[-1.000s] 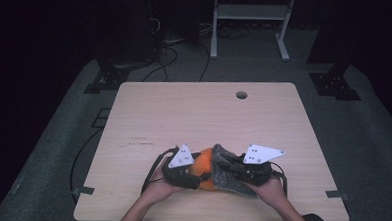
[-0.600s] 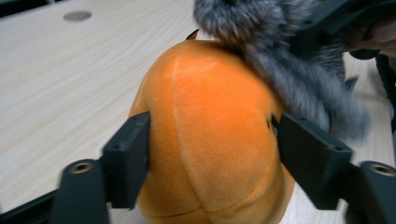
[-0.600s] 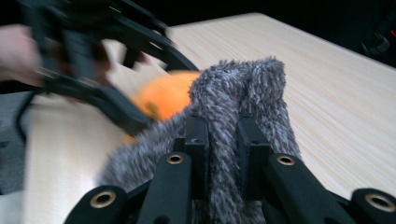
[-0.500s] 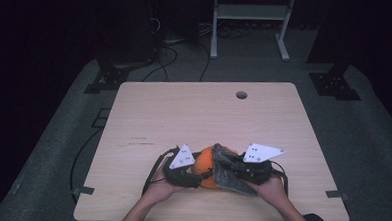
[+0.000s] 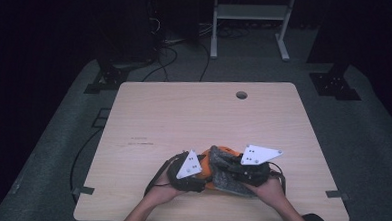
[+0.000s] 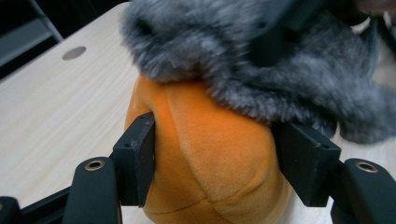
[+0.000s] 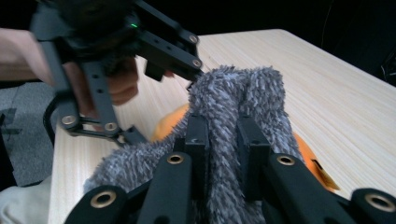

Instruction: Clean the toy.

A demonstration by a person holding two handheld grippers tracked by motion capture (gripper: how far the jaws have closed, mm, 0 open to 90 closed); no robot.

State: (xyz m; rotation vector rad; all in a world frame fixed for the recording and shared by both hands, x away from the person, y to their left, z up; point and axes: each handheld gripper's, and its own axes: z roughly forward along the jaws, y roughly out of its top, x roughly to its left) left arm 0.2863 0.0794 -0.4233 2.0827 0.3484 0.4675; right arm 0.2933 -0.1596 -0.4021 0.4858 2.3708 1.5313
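Two grippers meet over one soft toy near the front edge of the surface [image 5: 183, 120], and much of that toy is hidden. From the high view the orange plush body [image 5: 205, 167] shows as a small patch between the left gripper [image 5: 197, 176] and the right gripper [image 5: 230, 167], whose grey three-cornered plates and the person's hands cover the rest. The grey furry part [image 5: 222, 156] lies over the orange, and its shape as a whole cannot be made out.

The left gripper view looks along jaws that have just been closing; they press both sides of the orange plush body [image 6: 210, 154], whose lower end is cut off at the frame's bottom. Grey fur [image 6: 224, 56] above it is blurred. In the right gripper view the jaws are clamped tight on a fold of the grey furry part [image 7: 233, 107], with orange peeking out on either side.

The surface is pale wood with a round hole [image 5: 241, 95] near its far edge. Grey carpet [image 5: 63, 134] surrounds it, and beyond stand a white metal frame [image 5: 248, 17] and cables in a dark room.
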